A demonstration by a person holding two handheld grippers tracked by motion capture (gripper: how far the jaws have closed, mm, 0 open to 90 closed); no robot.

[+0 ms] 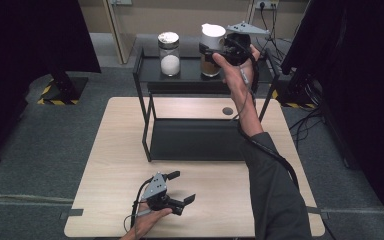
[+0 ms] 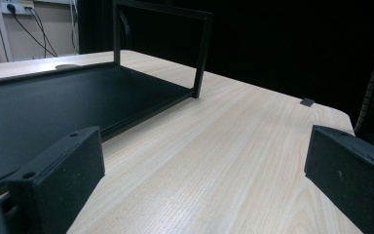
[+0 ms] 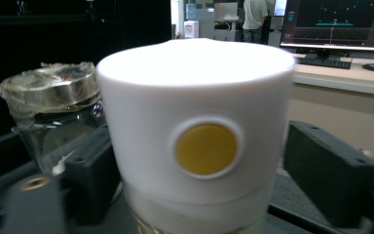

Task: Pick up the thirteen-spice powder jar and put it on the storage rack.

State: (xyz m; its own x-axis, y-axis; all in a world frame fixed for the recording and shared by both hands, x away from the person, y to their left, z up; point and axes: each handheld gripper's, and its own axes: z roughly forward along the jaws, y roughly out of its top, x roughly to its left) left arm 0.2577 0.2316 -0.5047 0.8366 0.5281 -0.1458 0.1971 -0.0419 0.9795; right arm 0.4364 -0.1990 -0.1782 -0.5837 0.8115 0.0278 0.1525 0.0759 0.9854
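Brown powder fills the white-lidded jar [image 1: 211,47] between the right gripper's [image 1: 226,48] parted jaws; left gripper [image 1: 179,187] gapes empty.

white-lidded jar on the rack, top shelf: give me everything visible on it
The white-lidded jar stands upright on the black rack's top shelf, right of a metal-lidded jar of white powder. Its tall, matte white lid, probably plastic, bears a round yellow disc on its side. The clear body below holds brown contents. The right gripper brackets it just below the lid, jaws on either side; contact cannot be confirmed.
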